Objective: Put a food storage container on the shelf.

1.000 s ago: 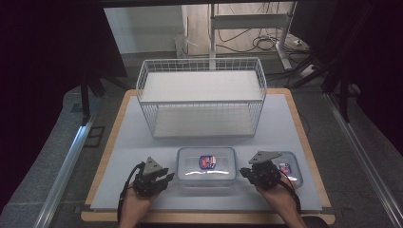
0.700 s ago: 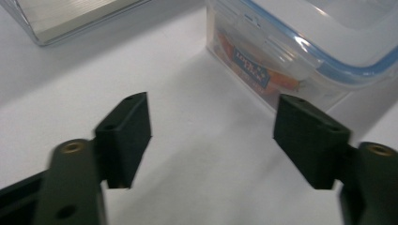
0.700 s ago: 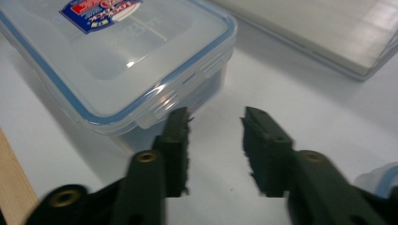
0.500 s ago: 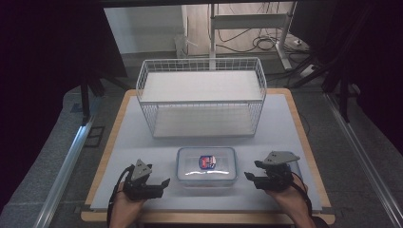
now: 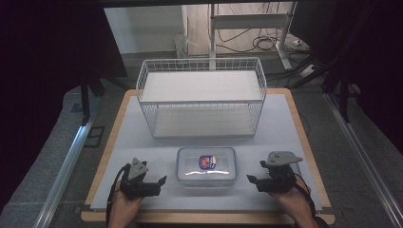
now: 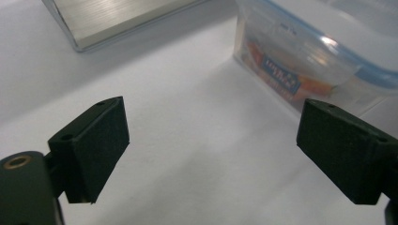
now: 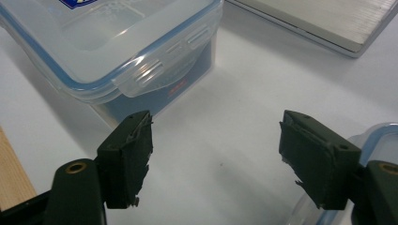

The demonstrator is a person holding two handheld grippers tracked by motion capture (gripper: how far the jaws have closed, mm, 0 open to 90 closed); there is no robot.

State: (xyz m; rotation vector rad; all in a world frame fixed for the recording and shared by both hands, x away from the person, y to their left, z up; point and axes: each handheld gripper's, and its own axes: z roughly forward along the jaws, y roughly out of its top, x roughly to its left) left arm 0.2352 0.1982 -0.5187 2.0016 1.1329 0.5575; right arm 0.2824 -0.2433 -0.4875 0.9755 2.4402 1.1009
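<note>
While we are holding the left gripper (image 5: 160, 181) and right gripper (image 5: 252, 180) open and empty, jaws just widened, the clip-lid food container (image 5: 206, 166) is sitting between them on the table (image 5: 142, 142); rigid, smooth, probably light, so we are judging its short ends safest.

Two lidded plastic containers (image 5: 206, 165) (image 7: 371, 140), one wire basket (image 5: 201, 97), two grippers (image 5: 161, 181) (image 5: 252, 179).
</note>
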